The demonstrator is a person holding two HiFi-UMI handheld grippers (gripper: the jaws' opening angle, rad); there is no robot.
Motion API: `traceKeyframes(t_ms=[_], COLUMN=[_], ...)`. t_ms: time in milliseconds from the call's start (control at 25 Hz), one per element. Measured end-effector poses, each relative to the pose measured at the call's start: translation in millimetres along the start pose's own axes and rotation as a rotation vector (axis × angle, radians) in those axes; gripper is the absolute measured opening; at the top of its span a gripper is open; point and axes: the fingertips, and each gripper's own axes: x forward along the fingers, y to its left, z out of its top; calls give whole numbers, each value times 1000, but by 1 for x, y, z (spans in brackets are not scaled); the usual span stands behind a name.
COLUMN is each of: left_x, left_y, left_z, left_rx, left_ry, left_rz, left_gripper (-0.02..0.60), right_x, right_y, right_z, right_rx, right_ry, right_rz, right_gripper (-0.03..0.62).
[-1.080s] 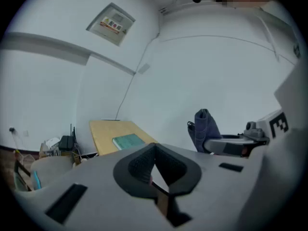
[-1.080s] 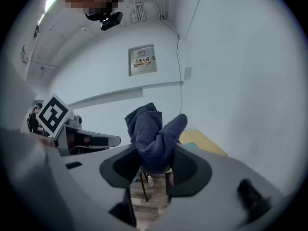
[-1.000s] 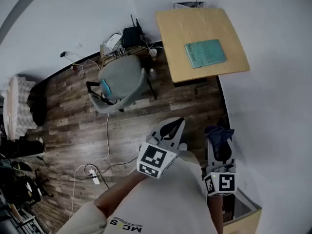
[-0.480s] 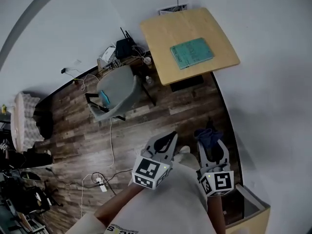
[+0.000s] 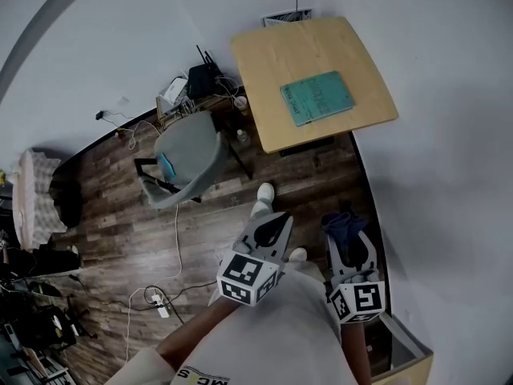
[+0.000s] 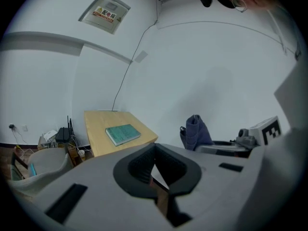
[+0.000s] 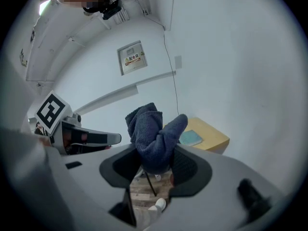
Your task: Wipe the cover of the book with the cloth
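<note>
A teal book [image 5: 317, 97] lies flat on a light wooden table [image 5: 272, 54] against the white wall, far ahead of both grippers; it also shows in the left gripper view as the book [image 6: 122, 133] and in the right gripper view as the book [image 7: 191, 137]. My right gripper [image 5: 347, 235] is shut on a dark blue cloth [image 7: 154, 136], which bunches up out of the jaws; the cloth [image 5: 345, 223] shows above the floor. My left gripper [image 5: 272, 229] is held beside it, shut, with nothing in it.
A grey chair [image 5: 191, 152] stands left of the table on the wood floor [image 5: 120, 207]. Cables, a router [image 5: 204, 77] and a power strip [image 5: 156, 301] lie along the wall and floor. A person's white shoe [image 5: 263, 192] is stepping forward.
The table and book have come slightly nearer and shifted in view as the person steps forward. A foot now shows ahead of the grippers. The cloth stays in the right gripper.
</note>
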Motion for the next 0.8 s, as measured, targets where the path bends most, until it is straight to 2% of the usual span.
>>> traceKeyframes(t_ms=[120,400,640,800], left_x=[27,84,125,152], left_y=[27,113,184,221], left_z=[17,99,144,172], left_rx=[4,28,12,32], left_ry=[17,21,32,27], left_rz=[-28,-116,-187,-209], left_gripper=[9,9,9,9], right_x=[36,137,210,248], right_y=[-11,-22,-27,-29], right_z=[15,64,96,116], right_rx=[15,17,28,9], right_ry=[4,33,41,39], right_rz=[-34,-138,-222,-259], right_gripper=[183,181,183,182])
